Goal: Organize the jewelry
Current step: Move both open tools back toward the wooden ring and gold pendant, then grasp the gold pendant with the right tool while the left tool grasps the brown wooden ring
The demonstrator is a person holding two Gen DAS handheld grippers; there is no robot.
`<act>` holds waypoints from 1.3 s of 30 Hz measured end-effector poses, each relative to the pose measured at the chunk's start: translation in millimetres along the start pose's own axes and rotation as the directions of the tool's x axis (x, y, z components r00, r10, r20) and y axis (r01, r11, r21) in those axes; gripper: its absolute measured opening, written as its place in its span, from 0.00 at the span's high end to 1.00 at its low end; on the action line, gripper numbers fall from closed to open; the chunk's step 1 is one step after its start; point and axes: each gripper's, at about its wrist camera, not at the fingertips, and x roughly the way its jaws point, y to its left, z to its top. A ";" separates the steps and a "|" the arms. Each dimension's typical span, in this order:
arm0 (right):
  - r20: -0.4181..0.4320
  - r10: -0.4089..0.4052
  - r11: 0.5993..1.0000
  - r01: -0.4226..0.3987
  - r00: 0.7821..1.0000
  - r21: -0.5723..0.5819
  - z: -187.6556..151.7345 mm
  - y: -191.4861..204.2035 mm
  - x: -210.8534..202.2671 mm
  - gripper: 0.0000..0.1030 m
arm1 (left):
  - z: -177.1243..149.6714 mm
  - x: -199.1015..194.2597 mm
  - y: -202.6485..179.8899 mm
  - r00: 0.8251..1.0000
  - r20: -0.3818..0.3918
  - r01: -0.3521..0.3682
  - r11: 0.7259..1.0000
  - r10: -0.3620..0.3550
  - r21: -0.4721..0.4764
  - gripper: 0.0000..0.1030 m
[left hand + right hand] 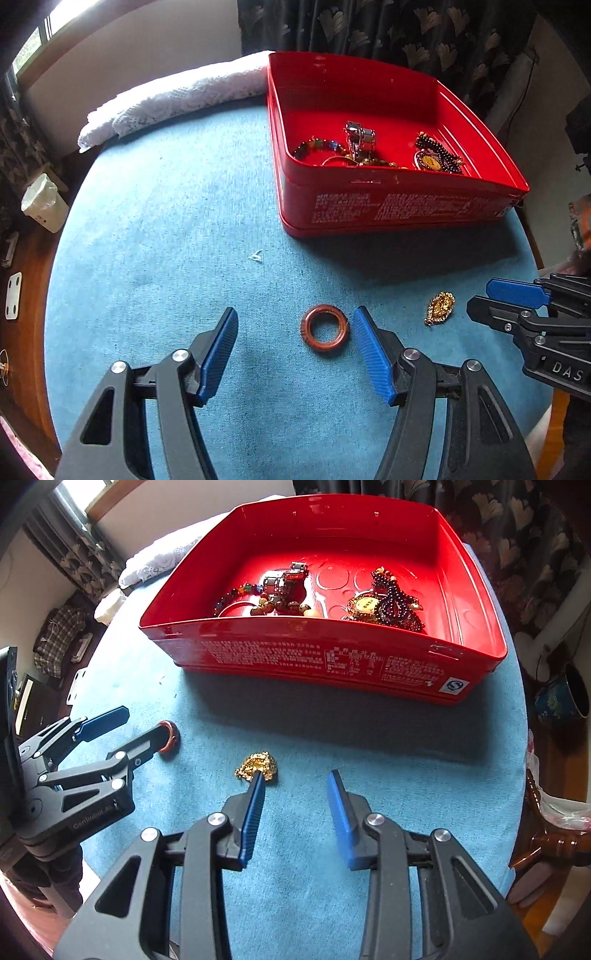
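A red tin box (388, 206) (295, 657) stands on the blue cloth and holds several bracelets and bead pieces (365, 147) (384, 602). A copper-coloured ring (325, 328) lies on the cloth between my left gripper's (295, 325) open fingers, close to the right one. In the right wrist view the ring (170, 738) is partly hidden by a left finger. A gold chain piece (439, 308) (257, 766) lies to the right of it. My right gripper (297, 779) is open and empty, its left fingertip touching or just over the chain.
The round table is covered by a blue cloth (166, 240). A white lace cloth (177, 96) lies at the far edge. A white bin (42, 203) stands on the floor left. A dark blue mug (565, 698) sits right of the table.
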 end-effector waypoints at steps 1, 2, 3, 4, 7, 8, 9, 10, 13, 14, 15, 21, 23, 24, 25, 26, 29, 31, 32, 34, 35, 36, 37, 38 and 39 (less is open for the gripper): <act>0.000 0.001 1.000 -0.001 1.000 0.001 -0.1 -0.4 0.1 0.67 | 0.2 0.9 -1.5 1.000 -0.005 0.007 1.000 -0.007 0.003 0.38; 0.000 0.002 1.000 -0.002 1.000 0.002 -0.5 -1.1 0.0 0.67 | -0.1 2.5 -2.7 1.000 -0.010 0.009 1.000 -0.009 0.006 0.39; -0.001 0.003 1.000 -0.003 1.000 0.002 -0.2 -1.7 -0.3 0.67 | 0.2 4.1 -3.2 1.000 -0.012 0.006 1.000 -0.006 0.008 0.40; -0.001 0.004 1.000 -0.004 1.000 0.002 -0.2 -2.1 -0.3 0.67 | -0.2 5.9 -3.9 1.000 -0.015 0.004 1.000 -0.004 0.011 0.42; -0.002 0.007 1.000 -0.007 1.000 -0.002 2.3 -2.6 0.6 0.67 | -1.6 9.7 -3.1 1.000 -0.025 0.010 1.000 -0.009 0.009 0.47; -0.003 0.009 1.000 -0.009 1.000 -0.004 2.4 -1.7 1.1 0.67 | -1.3 10.3 -2.3 1.000 -0.025 0.009 1.000 -0.009 0.010 0.47; -0.004 0.009 1.000 -0.009 1.000 -0.004 2.9 -1.9 1.5 0.67 | -1.5 9.9 -2.1 1.000 -0.025 0.012 1.000 -0.012 0.008 0.47; -0.006 0.009 1.000 -0.009 1.000 -0.004 3.0 -2.1 2.1 0.67 | -1.0 10.0 -1.3 0.999 -0.026 0.018 1.000 -0.018 0.004 0.48; -0.007 0.010 1.000 -0.010 1.000 -0.001 3.9 -3.9 2.9 0.67 | -1.7 9.2 -3.9 0.999 -0.032 0.030 1.000 -0.029 0.010 0.58; -0.007 0.010 1.000 -0.010 1.000 0.000 4.1 -4.4 2.8 0.67 | -2.4 8.5 -5.1 0.999 -0.036 0.038 0.999 -0.038 0.014 0.63; -0.007 0.009 1.000 -0.009 1.000 0.001 4.1 -4.5 2.7 0.67 | -3.0 8.5 -6.3 0.998 -0.039 0.045 0.999 -0.044 0.016 0.66; -0.011 0.005 1.000 -0.005 1.000 0.001 5.1 -4.6 3.4 0.67 | -4.5 6.8 -7.6 0.999 -0.034 0.033 0.999 -0.033 0.012 0.71; -0.016 0.005 1.000 -0.005 1.000 -0.002 5.2 -4.4 5.0 0.67 | -5.1 5.7 -7.4 0.999 -0.032 0.032 0.999 -0.031 0.010 0.71; -0.019 0.006 1.000 -0.006 1.000 -0.004 5.7 -3.3 6.2 0.67 | -5.1 4.5 -7.0 0.999 -0.031 0.032 0.999 -0.032 0.008 0.71; -0.022 0.007 1.000 -0.007 1.000 -0.008 5.7 -2.3 7.4 0.67 | -5.2 2.7 -6.0 0.999 -0.028 0.032 0.999 -0.031 0.006 0.71; -0.024 0.007 1.000 -0.007 1.000 -0.010 6.1 -1.3 8.5 0.67 | -4.8 1.0 -5.4 0.999 -0.023 0.027 1.000 -0.027 0.005 0.71; -0.032 0.013 1.000 -0.014 0.999 -0.021 7.0 2.1 12.1 0.67 | -4.9 -3.5 0.8 1.000 -0.013 0.016 1.000 -0.015 0.005 0.71; -0.036 0.016 0.999 -0.017 0.999 -0.027 8.4 4.4 13.4 0.67 | -4.7 -2.6 4.5 1.000 -0.020 0.011 1.000 -0.011 0.003 0.71; -0.038 0.020 0.999 -0.021 0.999 -0.030 8.9 5.7 14.3 0.67 | -5.0 -2.2 6.6 1.000 -0.022 0.010 1.000 -0.010 0.000 0.71; -0.044 0.025 0.999 -0.027 0.999 -0.031 10.2 6.6 16.6 0.67 | -5.4 -1.0 10.0 0.999 -0.028 0.016 1.000 -0.017 -0.012 0.71; -0.046 0.024 0.999 -0.025 0.999 -0.030 10.6 7.3 18.1 0.67 | -5.6 -0.8 11.6 0.999 -0.029 0.020 1.000 -0.021 -0.018 0.71; -0.046 0.024 0.999 -0.025 0.999 -0.028 10.8 6.9 19.4 0.66 | -5.8 -1.0 12.7 0.999 -0.029 0.022 1.000 -0.023 -0.020 0.71; -0.045 0.027 0.999 -0.028 0.999 -0.027 11.8 6.4 19.9 0.66 | -6.0 -0.9 12.1 0.999 -0.028 0.023 1.000 -0.024 -0.020 0.71; -0.044 0.027 0.999 -0.028 0.999 -0.029 12.5 6.4 19.9 0.66 | -6.4 -1.1 12.1 0.999 -0.028 0.024 1.000 -0.025 -0.019 0.71; -0.044 0.026 0.999 -0.027 0.999 -0.033 13.4 6.4 20.0 0.66 | -6.5 -1.1 12.4 0.999 -0.029 0.025 0.999 -0.026 -0.019 0.71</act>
